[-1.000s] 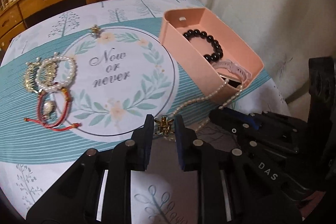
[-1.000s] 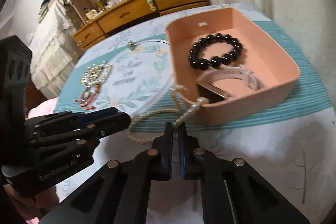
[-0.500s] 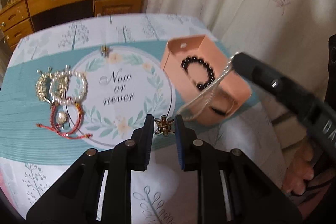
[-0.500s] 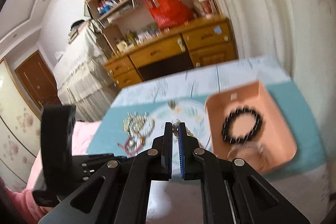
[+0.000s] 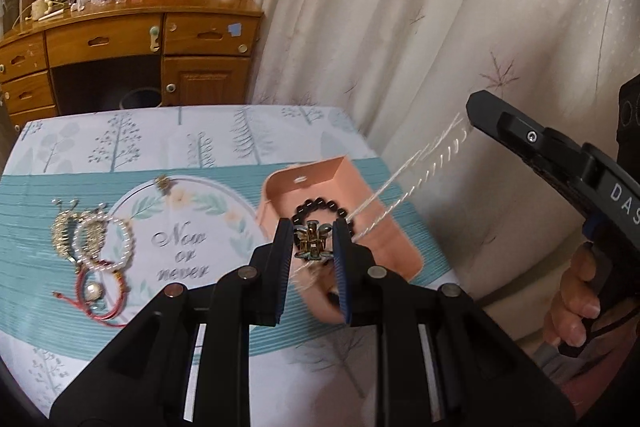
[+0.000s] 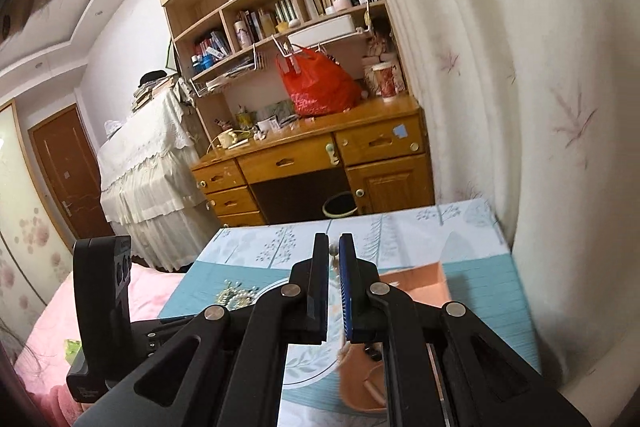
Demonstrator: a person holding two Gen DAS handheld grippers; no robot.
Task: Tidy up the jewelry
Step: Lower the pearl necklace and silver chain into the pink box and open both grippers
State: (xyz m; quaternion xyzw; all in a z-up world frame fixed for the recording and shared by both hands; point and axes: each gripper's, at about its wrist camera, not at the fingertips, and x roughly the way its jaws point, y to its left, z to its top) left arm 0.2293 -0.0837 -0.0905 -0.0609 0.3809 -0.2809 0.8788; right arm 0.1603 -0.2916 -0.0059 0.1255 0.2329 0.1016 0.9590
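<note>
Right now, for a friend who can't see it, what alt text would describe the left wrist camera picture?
The left gripper clamps a small gold clasp of a pearl necklace, stretched taut up to the right gripper, above a pink box holding a black bead bracelet. More bracelets lie left on a "Now or never" tablecloth.

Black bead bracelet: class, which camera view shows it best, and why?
Left wrist view: the black bead bracelet lies inside the pink box, its ring mostly visible. Right wrist view shows only a few dark beads beside the gripper finger.
</note>
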